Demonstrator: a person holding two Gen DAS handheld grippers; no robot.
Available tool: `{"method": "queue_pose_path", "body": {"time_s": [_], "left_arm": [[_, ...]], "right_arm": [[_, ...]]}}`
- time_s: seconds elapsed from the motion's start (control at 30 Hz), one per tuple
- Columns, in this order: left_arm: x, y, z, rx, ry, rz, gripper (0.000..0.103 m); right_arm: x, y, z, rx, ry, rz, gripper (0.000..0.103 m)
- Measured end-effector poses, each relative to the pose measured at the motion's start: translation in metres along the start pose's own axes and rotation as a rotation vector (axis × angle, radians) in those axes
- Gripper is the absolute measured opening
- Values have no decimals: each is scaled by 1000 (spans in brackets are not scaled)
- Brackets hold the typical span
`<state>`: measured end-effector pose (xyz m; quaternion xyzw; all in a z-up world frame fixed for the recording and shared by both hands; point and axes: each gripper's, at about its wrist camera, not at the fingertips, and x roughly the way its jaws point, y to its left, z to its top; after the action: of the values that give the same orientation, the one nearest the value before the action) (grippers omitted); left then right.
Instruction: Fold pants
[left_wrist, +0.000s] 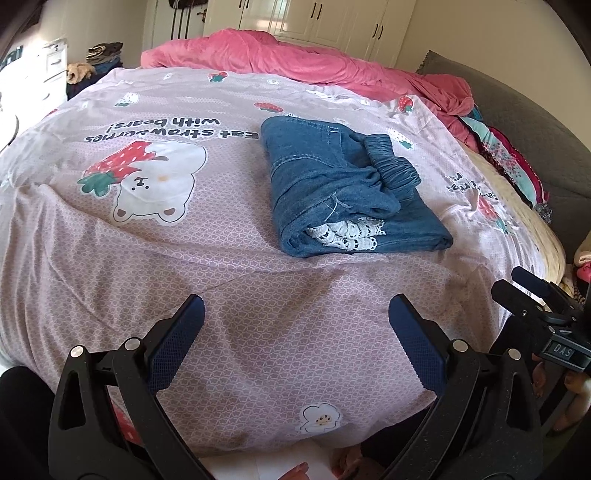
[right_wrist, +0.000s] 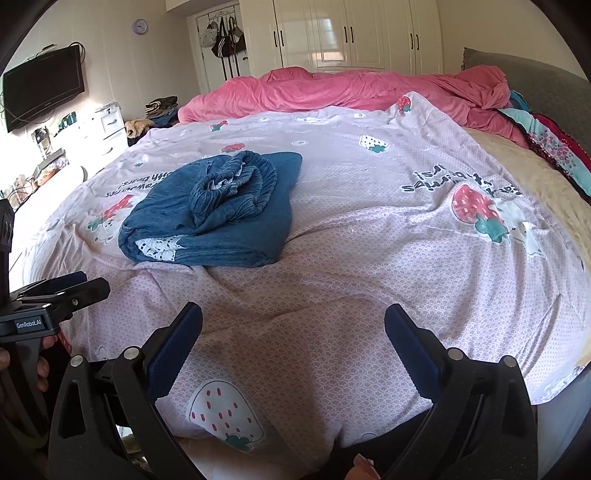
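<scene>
Blue denim pants (left_wrist: 343, 184); pink strawberry-print sheet (left_wrist: 258, 295); rose-pink blanket (left_wrist: 295, 59).

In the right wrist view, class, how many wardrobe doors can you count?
4 wardrobe doors along the far wall: far left, left of centre, right of centre, far right. The bedding hides their lower parts.

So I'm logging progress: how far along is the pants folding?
Mostly done: the denim pants lie folded in a bundle on the pink bedsheet. Nothing is in hand; left tongs and right tongs are open and apart from them. Left: perhaps tidying the bunched waistband.
</scene>
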<state>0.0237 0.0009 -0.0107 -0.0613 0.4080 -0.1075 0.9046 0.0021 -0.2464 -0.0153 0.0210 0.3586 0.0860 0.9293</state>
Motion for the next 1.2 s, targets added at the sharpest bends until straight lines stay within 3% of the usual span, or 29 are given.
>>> {"method": "queue_pose_path", "body": {"time_s": [1.2], "left_arm": [[-5,1,3,-3,-5,3,94]], "right_arm": [[-2,2,0,-3,2,2,99]]}}
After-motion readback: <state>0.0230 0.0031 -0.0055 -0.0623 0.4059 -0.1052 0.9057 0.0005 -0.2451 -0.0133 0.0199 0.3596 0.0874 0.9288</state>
